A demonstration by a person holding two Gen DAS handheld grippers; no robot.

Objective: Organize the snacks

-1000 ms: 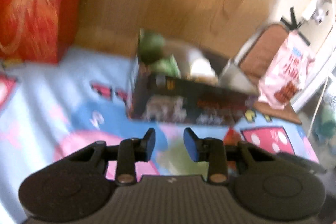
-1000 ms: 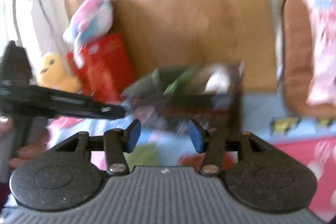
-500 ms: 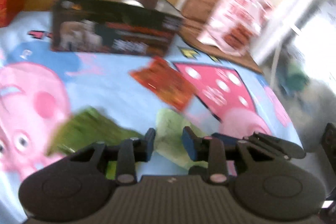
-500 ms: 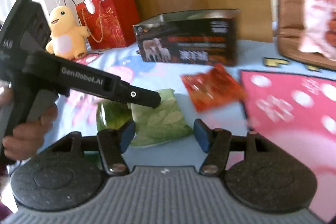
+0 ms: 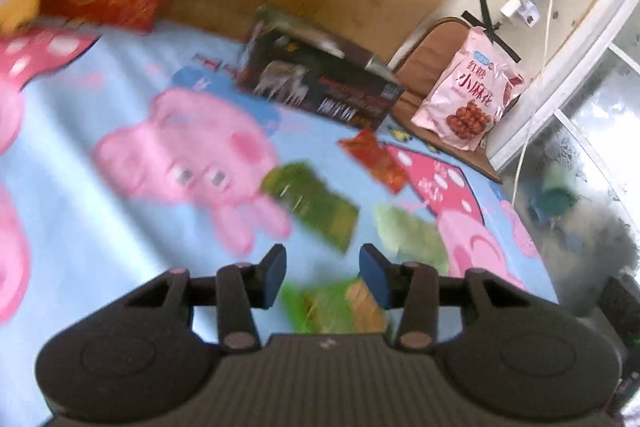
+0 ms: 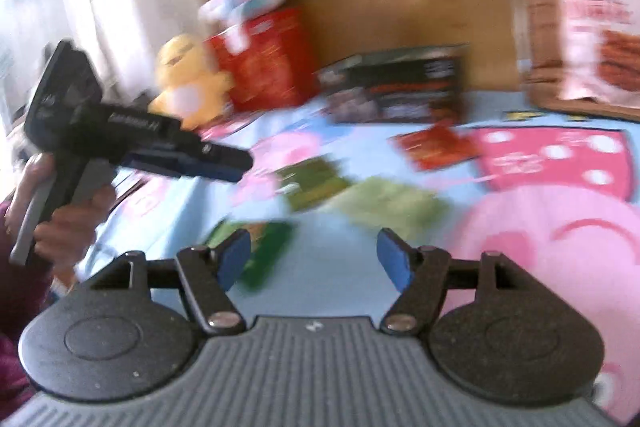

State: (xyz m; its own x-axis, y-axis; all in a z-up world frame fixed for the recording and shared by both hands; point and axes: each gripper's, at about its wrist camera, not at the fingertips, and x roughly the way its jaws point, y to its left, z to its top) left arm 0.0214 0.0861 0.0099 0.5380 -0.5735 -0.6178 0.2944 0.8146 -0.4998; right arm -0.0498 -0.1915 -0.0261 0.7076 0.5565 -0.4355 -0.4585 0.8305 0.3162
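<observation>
Left to right from the dark box (image 5: 320, 83): the left gripper (image 5: 323, 277) hovers over the bedspread (image 5: 80, 187), jaws just eased apart and gripping nothing, with a bright green packet (image 5: 332, 307) lying under and between the fingers, not pinched. Nearer than the box lie a dark green packet (image 5: 316, 207), then a pale green pouch (image 5: 408, 239) to its right, and a red packet (image 5: 376, 163) just in front of the box's right corner. The right gripper (image 6: 316, 263) hangs wide and empty too, its jaws having just spread further, a green packet (image 6: 260, 251) by its left finger. So, by my reading, sorting is early or midway: four small packets are loose on the bed, and whether the box holds any I can't tell through the blur. The box looks like stiff printed card, open-topped and rectangular; the packets are flat, crinkly foil or film; the pouch looks softer and matte. Far right of the box, a big pink bag (image 5: 468, 95) leans glossy and puffy on a brown cushion (image 5: 428, 67).
</observation>
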